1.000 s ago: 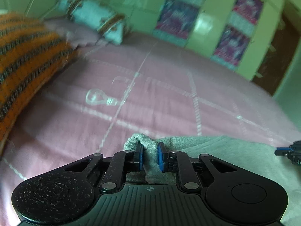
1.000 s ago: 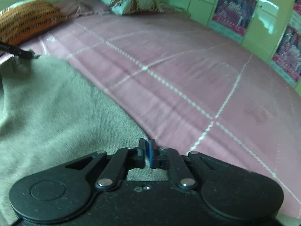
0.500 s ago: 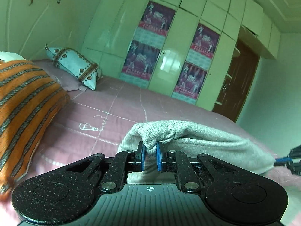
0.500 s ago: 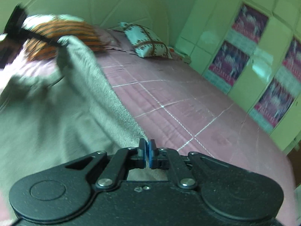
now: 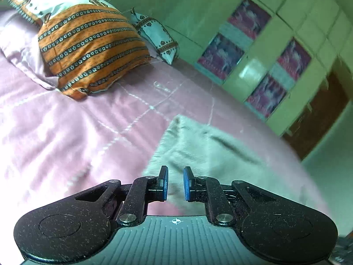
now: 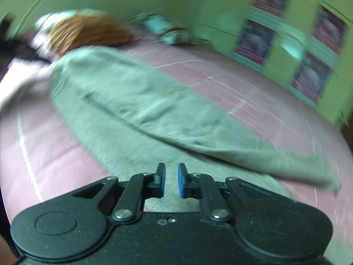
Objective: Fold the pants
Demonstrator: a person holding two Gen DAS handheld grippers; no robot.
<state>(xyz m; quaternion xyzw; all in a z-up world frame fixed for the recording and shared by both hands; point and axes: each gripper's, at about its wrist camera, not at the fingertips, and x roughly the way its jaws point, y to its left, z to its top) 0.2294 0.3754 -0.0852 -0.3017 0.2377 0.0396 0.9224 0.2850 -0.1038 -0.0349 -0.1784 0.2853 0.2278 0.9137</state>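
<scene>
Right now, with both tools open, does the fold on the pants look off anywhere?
Slightly. In the right wrist view the top layer of the gray pants lies slanted across the layer beneath, edges unmatched, with creases. Motion blur hides finer detail. Nothing else stands out.

1. No legible text, label, brand name or number appears in either view.
2. Wardrobe posters (image 5: 222, 57): printed panels on the green doors, too blurred for any lettering to be read.
3. Left gripper (image 5: 175, 182) body: a small white crosshair mark (image 5: 175, 221) stands on its ribbed grey plate; it is a sign only, with no characters beside it.
</scene>
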